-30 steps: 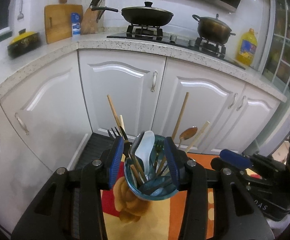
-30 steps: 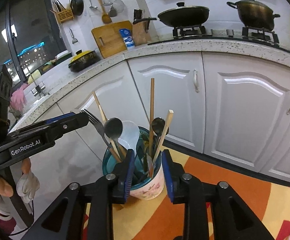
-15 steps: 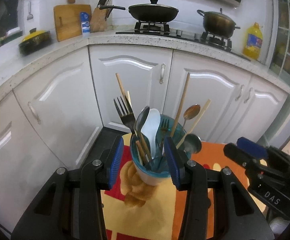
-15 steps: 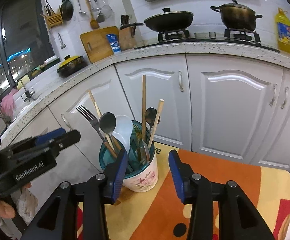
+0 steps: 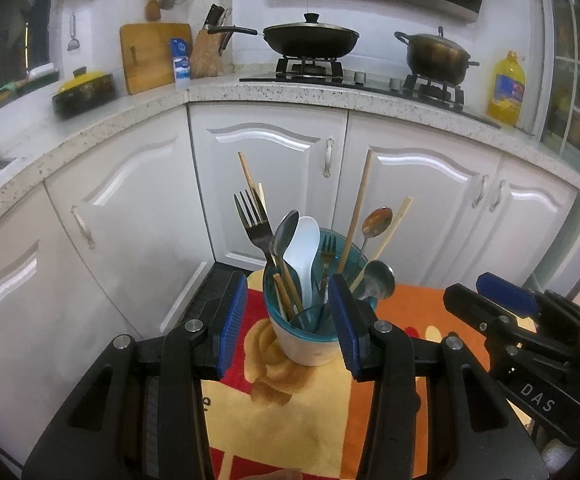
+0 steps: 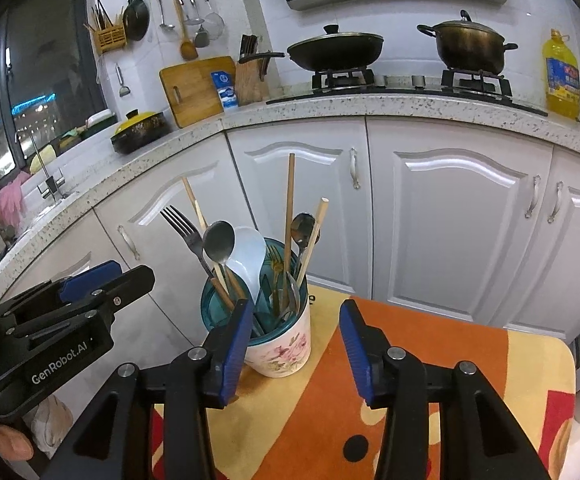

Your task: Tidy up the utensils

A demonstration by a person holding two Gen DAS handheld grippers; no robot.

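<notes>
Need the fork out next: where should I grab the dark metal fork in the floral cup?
Probably the neck just under the tines of the dark metal fork, coming from above on the left side of the floral cup. It leans out leftward, clear of the other utensils.

- A cloth-covered surface (image 6: 469,364), patterned in orange, yellow and red, stands in front of white kitchen cabinets.
- 1 white floral holder (image 6: 280,354) with a teal insert stands directly on it, near its far left edge.
- The holder stands upright, filled with utensils.
- The cloth (image 5: 290,420) also shows a black dot.
</notes>
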